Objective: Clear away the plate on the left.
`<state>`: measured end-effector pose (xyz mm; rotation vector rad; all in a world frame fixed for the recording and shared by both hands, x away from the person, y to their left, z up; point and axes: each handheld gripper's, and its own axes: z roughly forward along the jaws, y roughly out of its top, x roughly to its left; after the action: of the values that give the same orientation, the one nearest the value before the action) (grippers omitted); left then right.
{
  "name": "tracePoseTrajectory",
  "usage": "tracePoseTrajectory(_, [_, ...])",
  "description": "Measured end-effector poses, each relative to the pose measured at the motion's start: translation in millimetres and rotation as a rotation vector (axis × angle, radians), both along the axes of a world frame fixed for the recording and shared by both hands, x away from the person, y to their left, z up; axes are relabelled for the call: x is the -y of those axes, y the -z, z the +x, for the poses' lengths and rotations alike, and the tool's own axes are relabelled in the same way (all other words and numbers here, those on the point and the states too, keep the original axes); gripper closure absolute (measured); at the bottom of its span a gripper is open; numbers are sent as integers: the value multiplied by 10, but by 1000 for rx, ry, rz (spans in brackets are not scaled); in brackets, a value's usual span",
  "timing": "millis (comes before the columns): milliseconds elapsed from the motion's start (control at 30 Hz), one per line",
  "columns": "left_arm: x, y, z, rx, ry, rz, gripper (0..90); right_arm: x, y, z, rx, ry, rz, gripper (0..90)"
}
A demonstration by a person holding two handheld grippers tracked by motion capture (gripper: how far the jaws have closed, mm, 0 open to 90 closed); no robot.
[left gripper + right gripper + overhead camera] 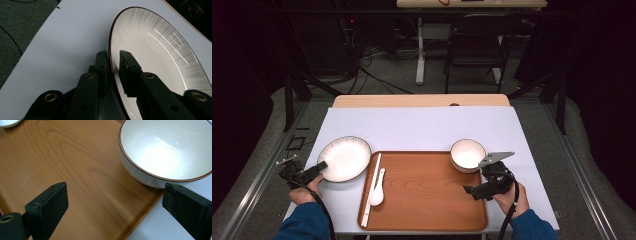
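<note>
**Left claw grips plate rim, right claw open by bowl**

Left claw [113, 67] clamps the near rim of the white plate [344, 158], one jaw under, one over; plate sits on the worktop [422, 127] just left of the wooden tray [427, 192]. Right claw [115, 207] stands wide apart, holding nothing, near the white bowl [165, 150] at the tray's far right corner. Spoon [377, 192] and chopsticks [371, 187] lie along the tray's left side.

A white, dark-rimmed plate [344, 158] lies flat on the table, left of the tray, its near-left rim clamped.
</note>
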<state>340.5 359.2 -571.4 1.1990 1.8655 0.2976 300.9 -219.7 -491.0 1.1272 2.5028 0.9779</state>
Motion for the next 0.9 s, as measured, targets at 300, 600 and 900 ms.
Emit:
tracePoseTrajectory(300, [-90,-90,-27,50,-9,-54,836,1,-4,-1,4,2,-2,62])
tracePoseTrajectory(600, [-82,-289,-25,89,19,20,839,9,-10,-2,8,3,2,61])
tracePoseTrajectory(900, [-97,-442,-46,127,62,71,824,3,-14,-6,10,3,3,61])
